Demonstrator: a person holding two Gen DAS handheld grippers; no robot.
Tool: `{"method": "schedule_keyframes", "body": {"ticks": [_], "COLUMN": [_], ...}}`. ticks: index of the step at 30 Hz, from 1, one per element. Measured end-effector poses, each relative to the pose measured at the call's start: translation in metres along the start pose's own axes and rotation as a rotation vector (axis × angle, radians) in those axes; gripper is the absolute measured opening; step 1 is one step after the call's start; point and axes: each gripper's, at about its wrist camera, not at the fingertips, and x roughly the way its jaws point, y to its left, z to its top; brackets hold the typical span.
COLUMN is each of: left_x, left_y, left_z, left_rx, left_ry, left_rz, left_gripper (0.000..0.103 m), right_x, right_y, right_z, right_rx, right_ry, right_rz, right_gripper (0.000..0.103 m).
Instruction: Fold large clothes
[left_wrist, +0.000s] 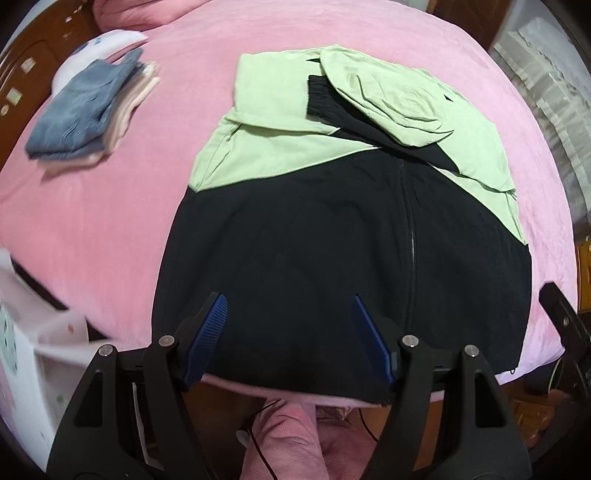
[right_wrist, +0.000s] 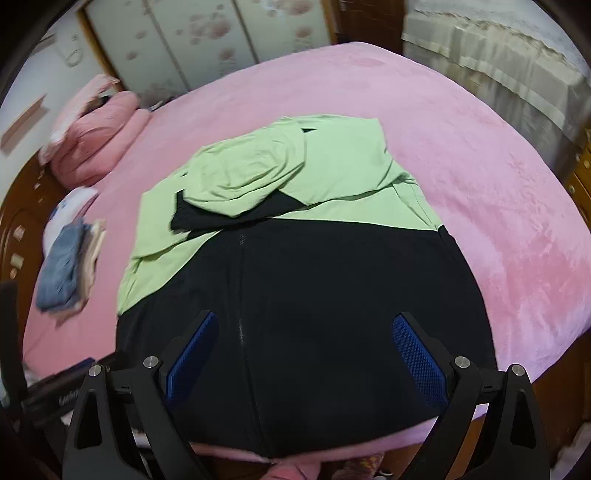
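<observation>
Two open claws, the left claw (left_wrist: 288, 339) and the right claw (right_wrist: 306, 354), hold nothing. Right under both lies the jacket (left_wrist: 332, 229) on the bed (left_wrist: 110, 206), stretching long away from them, equally near.

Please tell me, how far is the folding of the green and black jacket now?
Done: both sleeves and the hood of the jacket are laid in over its green upper part, and a folded stack lies at the side of the pink bed. In hand: nothing; the left gripper and the right gripper are open above the black hem. Left: probably folding the body from the hem up.
</observation>
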Motion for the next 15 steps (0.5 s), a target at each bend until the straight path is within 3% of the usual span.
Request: {"method": "schedule_keyframes", "body": {"ticks": [7, 15], "left_x": [-0.016, -0.019], "left_y": [0.013, 0.059], "left_z": [-0.039, -0.077], "left_rx": [-0.01, 0.047], "left_ry": [0.001, 0.015], "left_rz": [0.016, 0.012], "left_gripper": [0.067, 0.067], "right_x": [-0.032, -0.051], "right_y": [-0.024, -0.088], "right_z": [-0.034, -0.074], "right_rx": [-0.072, -0.193], "right_ry": [0.048, 0.167], "right_rz": [0.009, 0.04], "right_gripper": [0.097, 0.097]}}
